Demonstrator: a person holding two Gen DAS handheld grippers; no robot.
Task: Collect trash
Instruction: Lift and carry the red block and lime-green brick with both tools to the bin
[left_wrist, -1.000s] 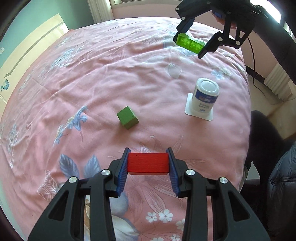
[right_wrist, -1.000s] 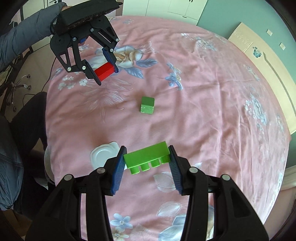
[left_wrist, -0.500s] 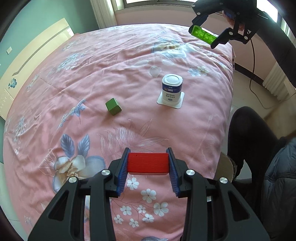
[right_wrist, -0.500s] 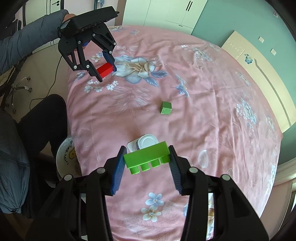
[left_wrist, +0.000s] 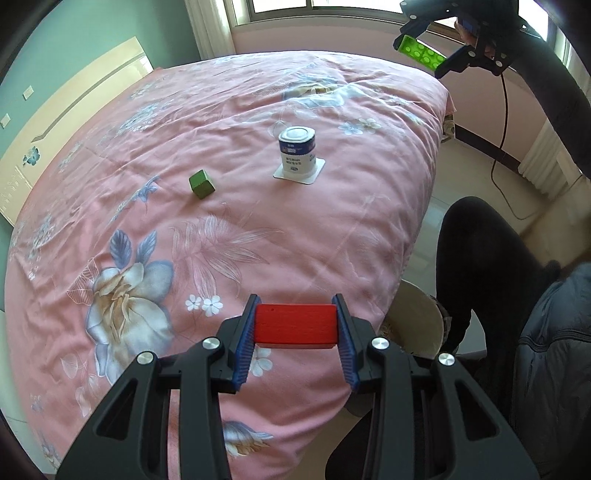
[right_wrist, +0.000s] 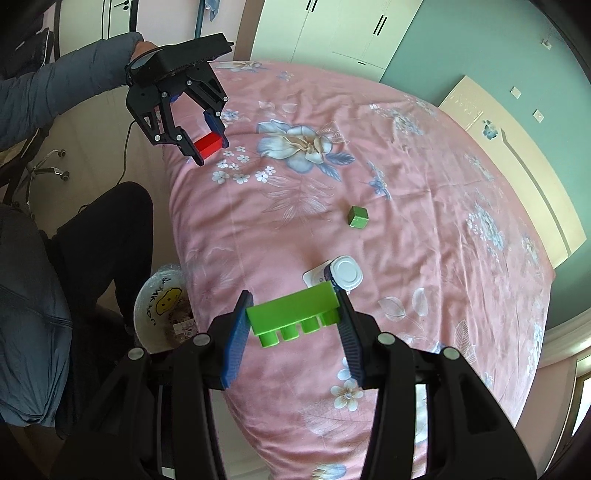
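I've got the left gripper (left_wrist: 295, 326) clamped on the red rectangular wooden block (left_wrist: 295, 325) and the right gripper (right_wrist: 293, 319) on the lime plastic studded brick (right_wrist: 293, 312), neither binned yet; small green cube (left_wrist: 201, 183) and white yogurt cup (left_wrist: 296, 154) left on the bed (left_wrist: 332, 229).

Home bedrm: floral-quilt bed (left_wrist: 258, 110), wardrobe (right_wrist: 332, 29), curtained window (left_wrist: 280, 7).

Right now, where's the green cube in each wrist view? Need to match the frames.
Left wrist: green cube sits left of centre in the upper half, on the pink bedspread, left of the white cup.
Right wrist: green cube sits right of centre, above the middle, up and right of the white cup.
Shared landmark: the white cup, standing upside down on its square lid, nearest the cube in both views.
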